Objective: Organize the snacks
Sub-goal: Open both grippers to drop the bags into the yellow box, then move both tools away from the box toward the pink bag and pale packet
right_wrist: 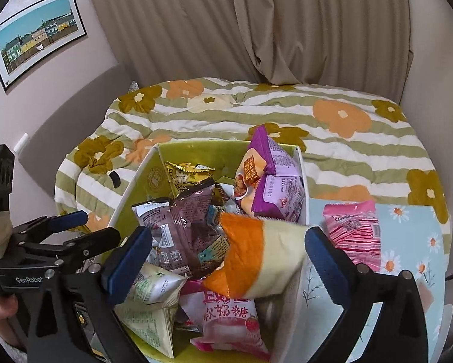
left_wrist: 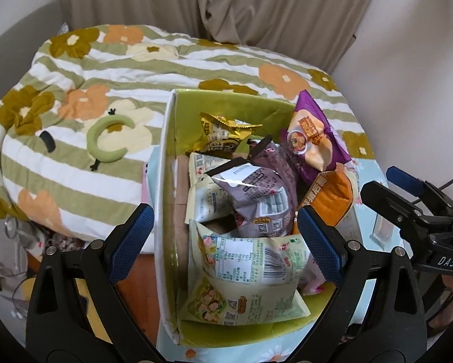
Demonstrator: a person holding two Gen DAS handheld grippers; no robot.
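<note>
- Left wrist view: left tongs point(left_wrist: 225, 242) spread wide, gripping nothing, poised over green-lined box point(left_wrist: 166, 139) heaped with snack packets. Pale green packet point(left_wrist: 244, 275) lying directly between the fingers; mauve packet point(left_wrist: 256, 199) just beyond.
- Right wrist view: right tongs point(right_wrist: 226, 260) spread, empty. Orange-and-cream packet point(right_wrist: 256, 260) between the fingers, resting on box's heap. Pink packet point(right_wrist: 355, 236) outside box, on daisy-print table point(right_wrist: 408, 211).

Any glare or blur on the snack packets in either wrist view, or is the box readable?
Left wrist view: a bright glare streak on the grey-purple packet; barcode print on the pale green packet stays sharp. Right wrist view: soft, even light in the box, with the orange packet slightly blurred. Both views bend strongly at the edges.
</note>
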